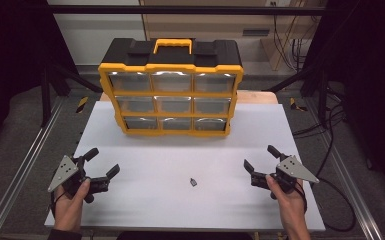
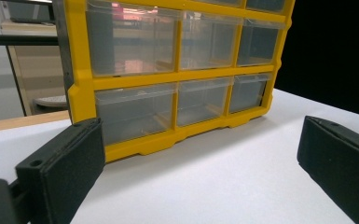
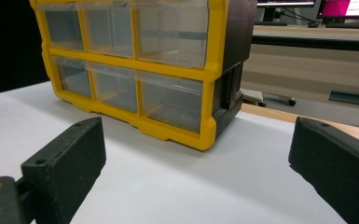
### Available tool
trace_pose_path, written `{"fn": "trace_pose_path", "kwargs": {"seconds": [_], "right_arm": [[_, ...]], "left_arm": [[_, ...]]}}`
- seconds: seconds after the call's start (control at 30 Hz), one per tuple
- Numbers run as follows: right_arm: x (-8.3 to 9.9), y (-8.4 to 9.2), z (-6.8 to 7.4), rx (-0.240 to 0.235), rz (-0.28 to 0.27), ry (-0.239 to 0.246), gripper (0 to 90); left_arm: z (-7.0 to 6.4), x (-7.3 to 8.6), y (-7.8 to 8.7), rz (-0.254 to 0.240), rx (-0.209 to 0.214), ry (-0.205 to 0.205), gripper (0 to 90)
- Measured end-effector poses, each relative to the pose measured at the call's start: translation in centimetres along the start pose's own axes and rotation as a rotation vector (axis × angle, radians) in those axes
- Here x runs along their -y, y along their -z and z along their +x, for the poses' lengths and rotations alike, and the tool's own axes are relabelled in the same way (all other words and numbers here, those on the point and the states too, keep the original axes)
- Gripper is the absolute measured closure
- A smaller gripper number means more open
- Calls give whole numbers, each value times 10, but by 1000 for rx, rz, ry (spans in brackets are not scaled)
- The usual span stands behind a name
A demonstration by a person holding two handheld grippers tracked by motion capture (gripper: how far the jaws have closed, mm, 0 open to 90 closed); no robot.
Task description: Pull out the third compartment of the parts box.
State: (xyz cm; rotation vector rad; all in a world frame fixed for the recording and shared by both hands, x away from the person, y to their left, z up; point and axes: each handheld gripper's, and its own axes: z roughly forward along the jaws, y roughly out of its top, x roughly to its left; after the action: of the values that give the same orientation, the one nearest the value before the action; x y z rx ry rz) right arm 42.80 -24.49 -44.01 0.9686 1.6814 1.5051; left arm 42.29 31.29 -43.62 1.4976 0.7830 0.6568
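Observation:
A yellow and black organizer cabinet (image 1: 171, 90) with clear drawers and a yellow handle stands upright at the back of the white table (image 1: 190, 205). A small dark part (image 1: 193, 182) lies on the table near the front middle. My left gripper (image 1: 102, 162) rests at the front left in a hand, jaws wide apart with nothing between them. My right gripper (image 1: 261, 158) sits at the front right, also open and empty. In the left gripper view the cabinet (image 2: 177, 74) fills the background beyond my gripper (image 2: 200, 168). The right gripper view shows the cabinet's right corner (image 3: 135, 70) past my gripper (image 3: 196, 172).
The table's wooden edge (image 1: 258, 97) shows behind the cabinet. Metal rails (image 1: 17, 175) run along both sides of the table. Cables (image 1: 330, 145) trail on the floor at the right. A bench with monitors (image 3: 317, 28) stands beyond the table.

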Motion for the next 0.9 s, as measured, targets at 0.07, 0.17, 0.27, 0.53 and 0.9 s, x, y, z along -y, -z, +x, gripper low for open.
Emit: {"fn": "trace_pose_path", "kwargs": {"seconds": [0.07,0.17,0.27,0.53,0.9], "right_arm": [[1,0,-1,-2,-1,-27,36],[2,1,-2,-6,19,-47,41],[2,1,-3,-15,35,-72,41],[-1,1,7,-33,30,-62,31],[3,-3,6,27,67,-84,35]], "left_arm": [[1,0,-2,2,2,7,7],[1,0,-4,2,2,9,8],[1,-2,-3,-5,-2,8,8],[-1,3,-5,31,-1,-14,10],[-1,1,-12,34,18,-10,11]]}}
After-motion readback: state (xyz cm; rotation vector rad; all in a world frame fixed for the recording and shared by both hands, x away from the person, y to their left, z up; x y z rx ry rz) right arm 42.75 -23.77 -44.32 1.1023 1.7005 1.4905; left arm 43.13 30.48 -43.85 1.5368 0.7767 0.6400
